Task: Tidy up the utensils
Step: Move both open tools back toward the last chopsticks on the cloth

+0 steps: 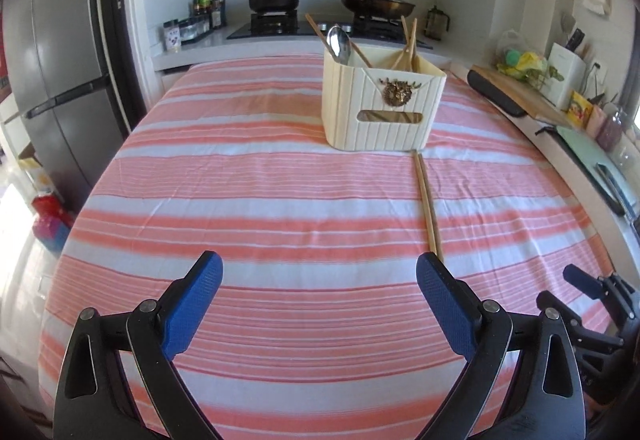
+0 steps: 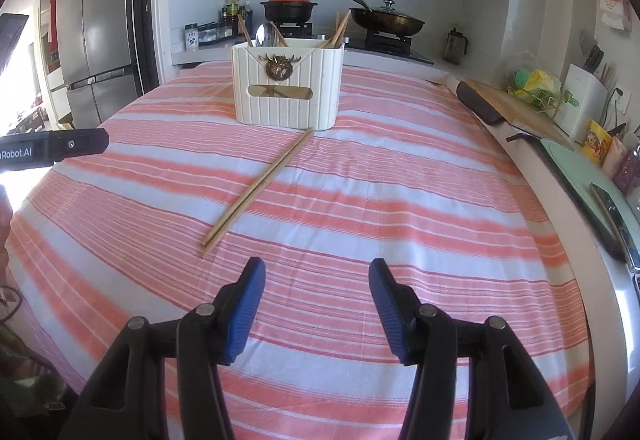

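Evidently both grippers are hovering empty: the left gripper (image 1: 319,280) with jaws spread wide, the right gripper (image 2: 317,282) with jaws partly spread. Loose chopsticks (image 2: 260,187) are lying on the striped tabletop (image 2: 400,200) just ahead-left of the right jaws, likely awaiting pickup. Beyond them the utensil holder (image 2: 288,86) is standing upright, already keeping a spoon (image 1: 339,44) and other chopsticks.

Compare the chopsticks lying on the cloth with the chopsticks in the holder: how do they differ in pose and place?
The pair on the cloth lies flat, side by side, with one end at the holder's base. The chopsticks in the holder stand tilted, only their upper ends showing above the rim. The loose pair is still to be put away; the others are already stowed. All look like plain light wood.
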